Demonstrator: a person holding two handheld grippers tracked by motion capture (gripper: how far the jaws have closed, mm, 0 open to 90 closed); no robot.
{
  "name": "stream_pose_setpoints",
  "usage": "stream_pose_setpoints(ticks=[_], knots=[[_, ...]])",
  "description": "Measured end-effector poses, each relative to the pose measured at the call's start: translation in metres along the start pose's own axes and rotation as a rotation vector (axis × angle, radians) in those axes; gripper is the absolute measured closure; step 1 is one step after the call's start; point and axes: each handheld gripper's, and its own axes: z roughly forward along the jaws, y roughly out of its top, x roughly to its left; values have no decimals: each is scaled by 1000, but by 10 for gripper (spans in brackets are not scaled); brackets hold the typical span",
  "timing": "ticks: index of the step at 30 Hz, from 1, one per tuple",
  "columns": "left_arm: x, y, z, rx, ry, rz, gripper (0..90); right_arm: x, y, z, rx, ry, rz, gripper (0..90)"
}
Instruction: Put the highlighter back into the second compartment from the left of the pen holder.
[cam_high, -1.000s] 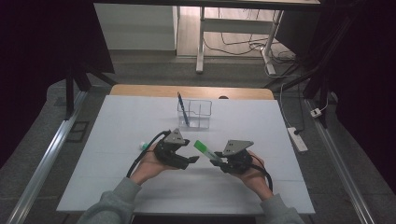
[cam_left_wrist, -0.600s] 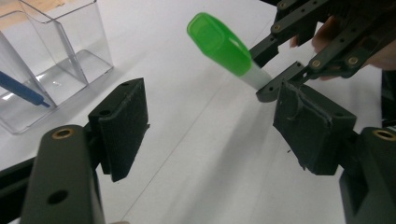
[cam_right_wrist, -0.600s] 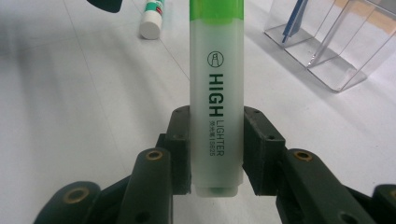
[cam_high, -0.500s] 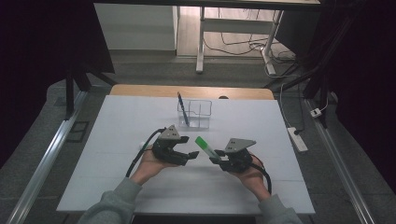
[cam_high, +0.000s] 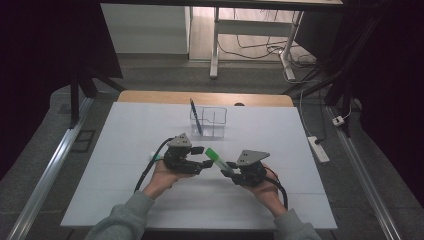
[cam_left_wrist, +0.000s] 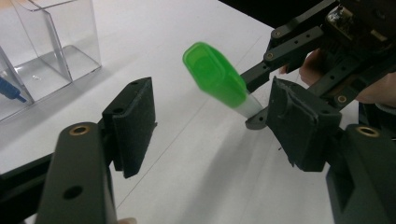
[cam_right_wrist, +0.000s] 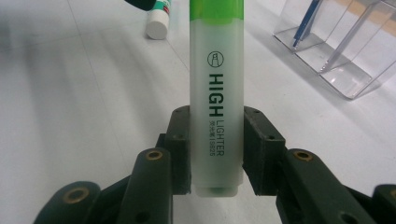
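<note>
A highlighter (cam_right_wrist: 217, 93) with a pale body and a green cap (cam_left_wrist: 215, 74) is held above the white table. My right gripper (cam_right_wrist: 217, 149) is shut on its lower body, and in the high view (cam_high: 229, 172) the highlighter (cam_high: 216, 157) points up and left toward the other hand. My left gripper (cam_high: 202, 161) faces it, open. Its jaws have just been closing, with the cap (cam_left_wrist: 215, 74) in line between them but farther off. Neither of its pads (cam_left_wrist: 133, 121) touches the cap.
A clear divided box (cam_high: 208, 122) stands at the table's far middle with a blue pen (cam_high: 195, 116) leaning in it. A white-and-green marker (cam_right_wrist: 156, 23) lies on the table beside the left hand. The table's wooden far edge (cam_high: 150, 96) lies behind the box.
The left gripper's jaws look a little narrower than before. Both hands and the highlighter stay almost where they were.
</note>
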Motion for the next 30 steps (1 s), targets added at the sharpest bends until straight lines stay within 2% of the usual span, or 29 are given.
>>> stream_pose_setpoints(ticks=[7, 15, 18, 22, 26, 30], knots=[[-2, 0, 5, 5, -11, 10, 371, 5, 1, 4, 4, 5, -23, 655], [-3, -1, 8, 25, -19, 8, 552, 8, 2, 7, 7, 3, -43, 654], [-2, -1, 9, 33, -24, 9, 572, 9, 1, 9, 20, -1, -52, 654], [-3, -2, 11, 40, -26, 10, 591, 11, 0, 12, 52, -29, -83, 655], [-3, -2, 12, 44, -31, 8, 594, 12, 0, 14, 66, -41, -87, 655], [-3, -2, 12, 38, -53, 7, 635, 13, -1, 16, 71, -45, -99, 655]])
